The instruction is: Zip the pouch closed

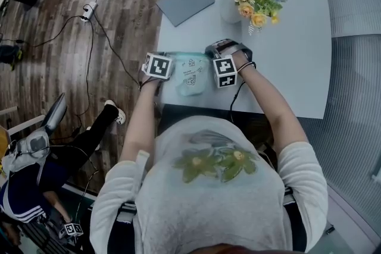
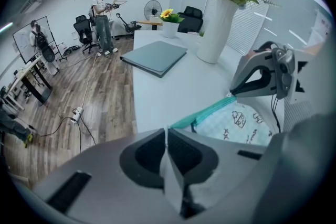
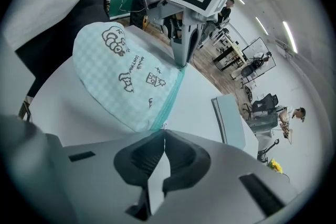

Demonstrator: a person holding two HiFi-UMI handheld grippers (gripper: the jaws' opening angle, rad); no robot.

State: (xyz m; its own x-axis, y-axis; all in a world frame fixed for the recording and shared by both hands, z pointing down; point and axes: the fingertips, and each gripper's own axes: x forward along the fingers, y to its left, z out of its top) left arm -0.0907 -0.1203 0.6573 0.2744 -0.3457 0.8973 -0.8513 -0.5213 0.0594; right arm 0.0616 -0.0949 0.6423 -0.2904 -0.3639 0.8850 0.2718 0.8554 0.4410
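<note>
Grey shirt (image 1: 214, 187) with a green and yellow flower on it is closest, and two bare arms reach out from it to the table edge. Between the hands lies the pouch (image 1: 191, 75), flat on the white table (image 1: 286, 56), close to its near edge. It is pale blue-green with tiny checks, little drawings and words on it, and one rounded side. A teal zip (image 3: 170, 94) runs along its straight far edge. The left gripper (image 2: 167, 131) has its jaws pressed together on one end of that zip edge. The right gripper (image 3: 161, 134) has its jaws pressed together on the other end. How much of the zip is done up I cannot tell. Further back lie a grey folder (image 1: 185, 2) and a white vase (image 1: 231, 9) of yellow and orange flowers.
</note>
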